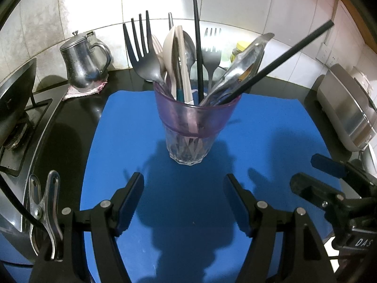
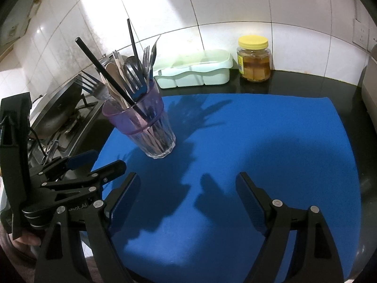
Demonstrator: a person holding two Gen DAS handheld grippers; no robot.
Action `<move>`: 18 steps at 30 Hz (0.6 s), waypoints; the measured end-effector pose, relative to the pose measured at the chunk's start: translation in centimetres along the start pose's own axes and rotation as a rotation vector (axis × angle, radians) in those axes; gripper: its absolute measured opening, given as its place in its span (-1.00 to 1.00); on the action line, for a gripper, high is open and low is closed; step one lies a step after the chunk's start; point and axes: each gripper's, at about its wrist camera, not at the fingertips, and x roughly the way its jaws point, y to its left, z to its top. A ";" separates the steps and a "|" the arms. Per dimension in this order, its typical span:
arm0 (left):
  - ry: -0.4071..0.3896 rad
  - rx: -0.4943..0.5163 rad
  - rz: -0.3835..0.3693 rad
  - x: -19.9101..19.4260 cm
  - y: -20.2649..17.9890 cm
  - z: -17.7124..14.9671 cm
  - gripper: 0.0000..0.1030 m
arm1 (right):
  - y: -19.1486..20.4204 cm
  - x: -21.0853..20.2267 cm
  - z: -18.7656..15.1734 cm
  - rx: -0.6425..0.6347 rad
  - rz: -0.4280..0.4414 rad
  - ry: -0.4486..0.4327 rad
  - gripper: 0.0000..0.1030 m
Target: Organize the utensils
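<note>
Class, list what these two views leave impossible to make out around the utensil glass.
- Left wrist view: handle ends, blurred behind the tinted glass.
- Right wrist view: tray contents, hidden by its walls.
- Right wrist view: jar label, too small.
- Left wrist view: appliance, cut off by the edge.

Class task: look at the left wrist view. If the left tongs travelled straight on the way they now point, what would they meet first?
Probably the blue mat, since the left tongs tilt downward at it. The glass of utensils stands just beyond, centred; depth is unclear.
</note>
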 end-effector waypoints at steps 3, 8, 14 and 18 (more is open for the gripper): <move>0.002 0.003 -0.002 0.1 0.0 0.0 0.43 | 0.0 0.0 0.1 -0.003 -0.001 0.002 0.64; 0.003 0.008 -0.002 0.1 -0.1 0.0 0.43 | 0.0 0.0 0.1 -0.001 -0.003 0.003 0.64; 0.003 0.007 -0.002 0.1 -0.1 0.0 0.43 | 0.0 0.0 0.1 -0.001 -0.003 0.003 0.64; 0.003 0.007 -0.002 0.1 -0.1 0.0 0.43 | 0.0 0.0 0.1 -0.001 -0.003 0.004 0.64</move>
